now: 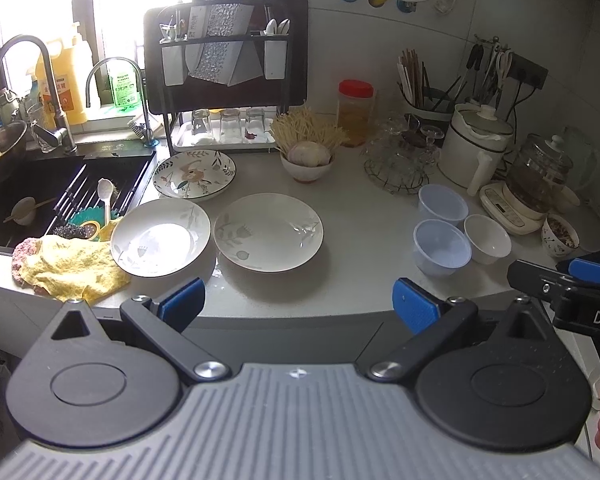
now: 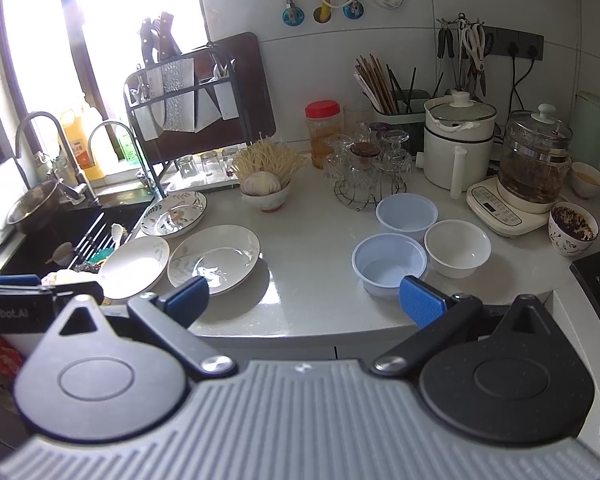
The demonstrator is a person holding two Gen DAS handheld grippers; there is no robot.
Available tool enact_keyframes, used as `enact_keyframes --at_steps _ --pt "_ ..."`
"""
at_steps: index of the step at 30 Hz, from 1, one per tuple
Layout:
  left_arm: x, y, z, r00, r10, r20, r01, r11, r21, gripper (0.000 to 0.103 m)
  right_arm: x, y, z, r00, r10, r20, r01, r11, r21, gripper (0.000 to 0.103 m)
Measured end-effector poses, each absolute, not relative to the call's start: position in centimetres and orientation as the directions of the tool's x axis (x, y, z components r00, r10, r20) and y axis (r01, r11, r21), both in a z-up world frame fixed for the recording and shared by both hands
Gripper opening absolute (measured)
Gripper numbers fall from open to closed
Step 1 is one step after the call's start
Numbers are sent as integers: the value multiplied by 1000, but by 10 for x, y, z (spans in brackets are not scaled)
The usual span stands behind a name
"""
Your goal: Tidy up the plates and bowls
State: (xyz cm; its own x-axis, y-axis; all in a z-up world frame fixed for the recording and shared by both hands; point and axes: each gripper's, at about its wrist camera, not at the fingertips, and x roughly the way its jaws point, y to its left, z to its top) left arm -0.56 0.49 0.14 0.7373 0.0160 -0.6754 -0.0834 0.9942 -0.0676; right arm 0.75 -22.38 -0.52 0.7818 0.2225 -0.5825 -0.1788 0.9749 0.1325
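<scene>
Left claw (image 1: 296,300) spread, empty; right claw (image 2: 304,300) spread, empty, its side reading "DA". Nearest on the grey desk (image 1: 360,216): two white leaf-print plates (image 1: 268,232), translucent bluish plastic bowls (image 1: 442,248), white ceramic bowl (image 1: 487,239). Farther: floral plate (image 1: 194,175), red-lidded jar (image 1: 355,112).

A pale grey countertop (image 1: 360,216) carries the dishes. Taking the middle white plate (image 1: 269,232) as landmark: a second white plate (image 1: 160,237) lies just left of it, a floral plate (image 1: 194,174) behind-left, a yellow cloth (image 1: 74,266) further left, and two translucent tubs (image 1: 442,248) with a white bowl (image 1: 487,238) well to its right.
</scene>
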Motion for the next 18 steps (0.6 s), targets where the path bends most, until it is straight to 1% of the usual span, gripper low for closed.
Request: enact_keyframes --at_steps 10,18 --pt "3 4 -8 727 -16 -686 -57 995 -83 102 9 -221 -5 780 218 -587 -185 976 116 103" --pt "5 5 -15 733 -15 -680 -40 997 -65 102 14 -224 -12 772 225 -594 -173 974 145 103"
